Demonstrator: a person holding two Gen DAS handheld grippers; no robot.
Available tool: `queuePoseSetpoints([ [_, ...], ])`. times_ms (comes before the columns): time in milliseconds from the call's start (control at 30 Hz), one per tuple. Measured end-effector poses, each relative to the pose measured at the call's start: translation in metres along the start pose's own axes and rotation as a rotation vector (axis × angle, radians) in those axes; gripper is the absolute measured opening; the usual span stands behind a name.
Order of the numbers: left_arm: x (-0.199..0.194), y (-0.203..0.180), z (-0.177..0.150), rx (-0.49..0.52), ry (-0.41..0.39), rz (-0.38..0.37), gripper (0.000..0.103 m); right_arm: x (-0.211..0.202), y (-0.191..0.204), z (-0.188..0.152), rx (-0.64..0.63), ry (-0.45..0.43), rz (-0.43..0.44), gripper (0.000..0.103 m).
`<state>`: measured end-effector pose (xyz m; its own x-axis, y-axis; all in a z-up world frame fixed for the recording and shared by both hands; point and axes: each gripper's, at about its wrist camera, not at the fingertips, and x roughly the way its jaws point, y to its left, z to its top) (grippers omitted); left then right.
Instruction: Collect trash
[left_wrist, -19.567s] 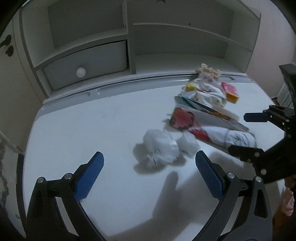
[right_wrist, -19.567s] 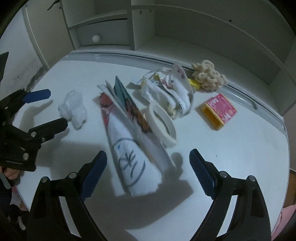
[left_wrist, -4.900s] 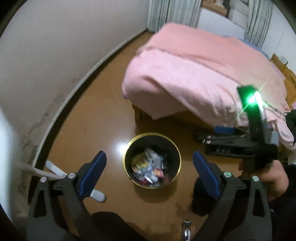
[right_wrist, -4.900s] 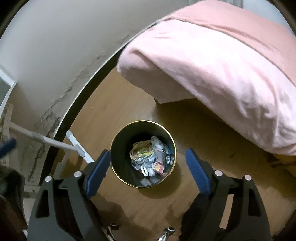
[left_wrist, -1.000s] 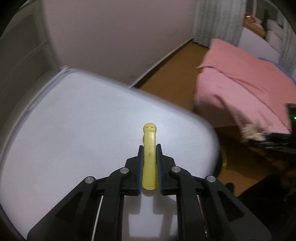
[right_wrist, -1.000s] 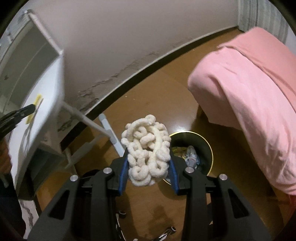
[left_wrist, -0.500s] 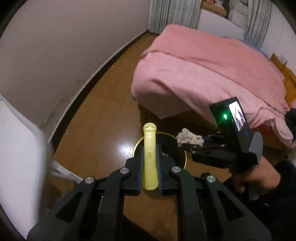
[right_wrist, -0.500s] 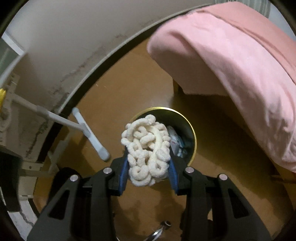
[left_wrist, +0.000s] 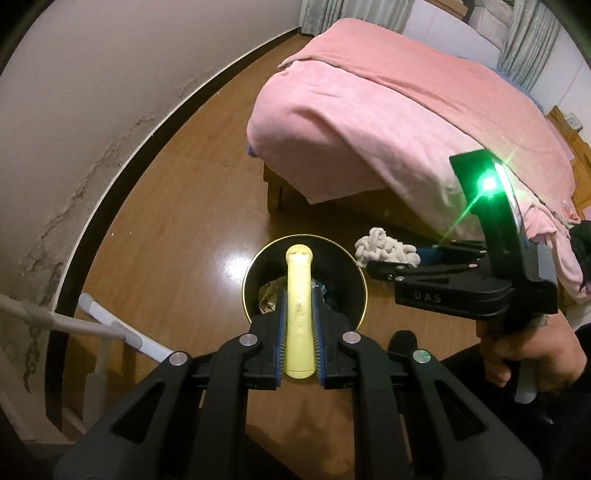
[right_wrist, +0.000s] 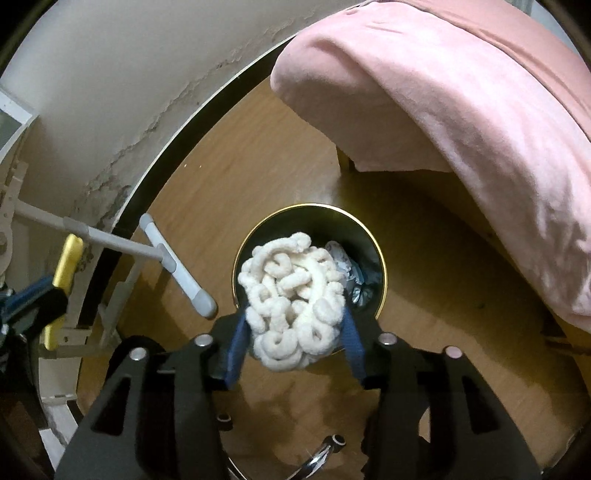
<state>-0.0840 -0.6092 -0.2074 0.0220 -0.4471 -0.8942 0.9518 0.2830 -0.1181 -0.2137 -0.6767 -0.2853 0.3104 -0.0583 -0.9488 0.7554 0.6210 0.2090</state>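
Open bin (right_wrist: 382, 273) mouth (bed (right_wrist: 480, 110) beside)

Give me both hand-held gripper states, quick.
Left hand-held gripper: shut on the yellow tube.
Right hand-held gripper: shut on the white cord bundle, above the trash bin.

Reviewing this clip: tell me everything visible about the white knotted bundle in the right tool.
The cream-white bundle of tangled, fuzzy cord loops looks soft, like chenille yarn bunched into a rounded clump. The right tool pinches its lower half between blue-padded fingers, the top bulging free. It hangs above the round black, gold-rimmed bin, which already holds crumpled wrappers. The left view shows it near the bin's rim.
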Motion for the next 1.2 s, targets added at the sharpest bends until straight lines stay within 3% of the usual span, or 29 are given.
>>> queuePoseSetpoints([
  [200, 0.013, -0.003, 0.002, 0.008, 0.022, -0.005, 0.012, -0.007, -0.004, 0.003, 0.016, -0.029, 0.015, 0.067],
  [833, 0.059, -0.035, 0.018, 0.096, 0.04, -0.041, 0.013, -0.03, -0.033, 0.003, 0.083, -0.084, 0.006, 0.067],
  [867, 0.062, -0.037, 0.02, 0.097, 0.043, -0.047, 0.016, -0.031, -0.035, 0.003, 0.09, -0.088, 0.005, 0.067],
  [933, 0.066, -0.037, 0.023, 0.091, 0.053, -0.053, 0.037, -0.035, -0.04, 0.002, 0.107, -0.097, 0.002, 0.067],
  [967, 0.065, -0.037, 0.025, 0.085, 0.043, -0.045, 0.054, -0.036, -0.041, 0.001, 0.111, -0.1, 0.003, 0.067],
  [1000, 0.063, -0.038, 0.026, 0.085, 0.025, -0.034, 0.063, -0.038, -0.044, 0.001, 0.116, -0.104, 0.004, 0.067],
  [1200, 0.045, -0.042, 0.027, 0.104, -0.005, 0.016, 0.083, -0.046, -0.05, 0.001, 0.13, -0.124, -0.004, 0.074],
])
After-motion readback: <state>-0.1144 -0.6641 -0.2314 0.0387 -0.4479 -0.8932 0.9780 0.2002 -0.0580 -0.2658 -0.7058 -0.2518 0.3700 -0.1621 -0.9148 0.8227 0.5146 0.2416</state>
